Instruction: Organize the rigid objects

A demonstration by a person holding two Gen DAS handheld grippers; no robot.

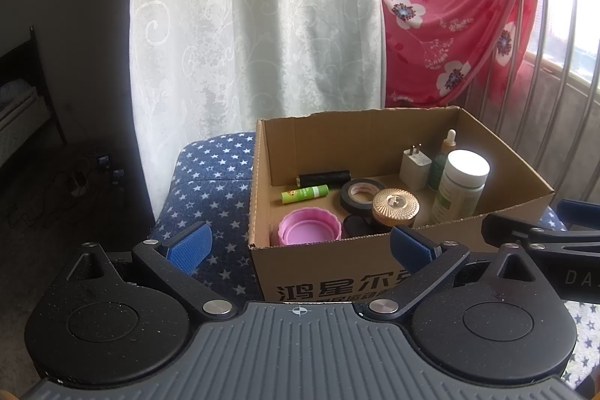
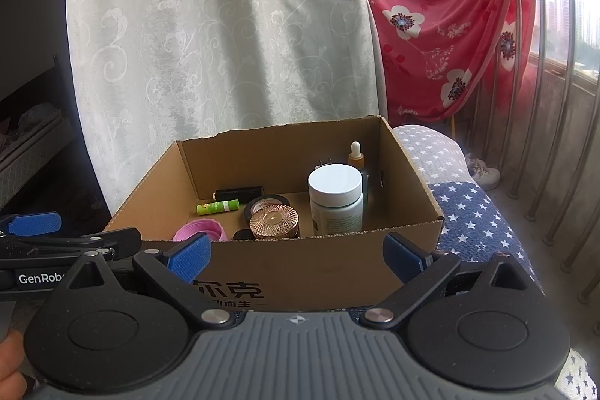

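A cardboard box (image 1: 423, 246) (image 2: 285, 268) stands on a star-print cushion. It holds a pink lid (image 1: 309, 225) (image 2: 200, 229), a gold-lidded jar (image 1: 395, 207) (image 2: 274, 222), a black tape roll (image 1: 360, 194) (image 2: 267, 203), a green tube (image 1: 304, 194) (image 2: 218, 207), a black spool (image 1: 324, 179) (image 2: 240, 193), a white-capped bottle (image 1: 461, 186) (image 2: 335, 199), a white charger (image 1: 414, 164) and a dropper bottle (image 1: 449, 141) (image 2: 355, 154). My left gripper (image 1: 300, 246) is open and empty before the box's left front corner. My right gripper (image 2: 296, 255) is open and empty before the box front.
The blue star-print cushion (image 1: 210, 182) (image 2: 472, 212) carries the box. A white curtain (image 1: 243, 25) hangs behind, a red floral cloth (image 1: 450, 17) drapes over a metal railing (image 2: 562, 100). Cables (image 1: 75, 182) lie on the floor at left.
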